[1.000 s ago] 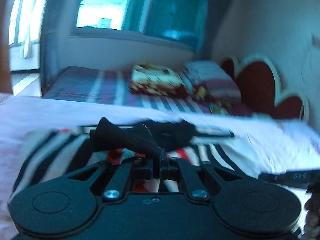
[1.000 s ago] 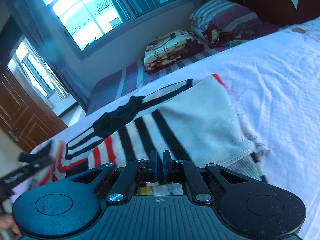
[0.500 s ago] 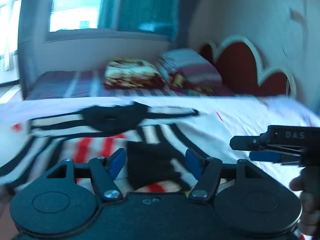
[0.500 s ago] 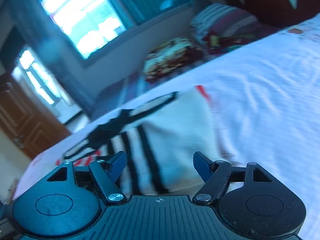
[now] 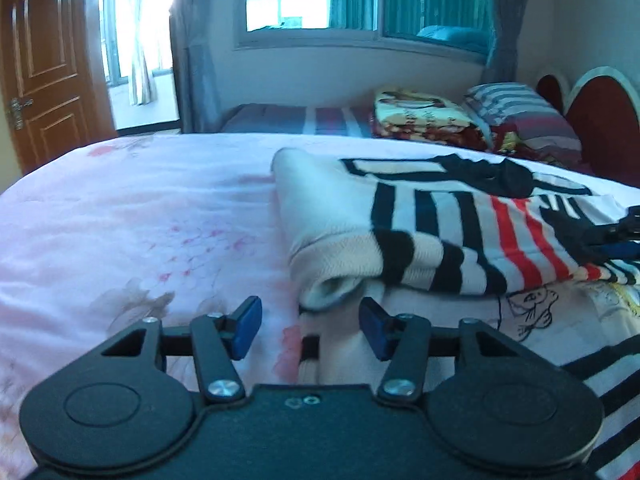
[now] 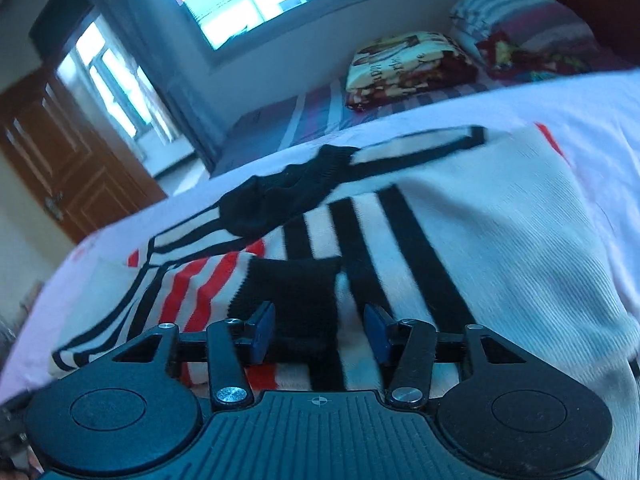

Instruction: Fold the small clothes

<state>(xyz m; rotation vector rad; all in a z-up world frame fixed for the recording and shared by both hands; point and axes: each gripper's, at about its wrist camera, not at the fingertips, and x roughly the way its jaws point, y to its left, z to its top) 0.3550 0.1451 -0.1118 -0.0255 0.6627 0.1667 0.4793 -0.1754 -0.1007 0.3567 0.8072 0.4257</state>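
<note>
- Now both my grippers, left and right, gape empty over the striped sweater lying on the bed.
- Sleeves look folded in; next, I'd pinch the near hem and carry it far.

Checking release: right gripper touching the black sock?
Cannot tell. Right wrist view: right gripper open, black sock lies between its fingers; no plain contact or gap visible.

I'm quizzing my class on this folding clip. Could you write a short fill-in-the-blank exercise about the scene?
1. The striped sweater lies on a bed with a ____ sheet.
2. The left gripper has its jaws ____.
3. Between the right gripper fingers lies a ____ cuff.
4. The door is made of ____.

Missing words: pink; open; black; wood
</note>
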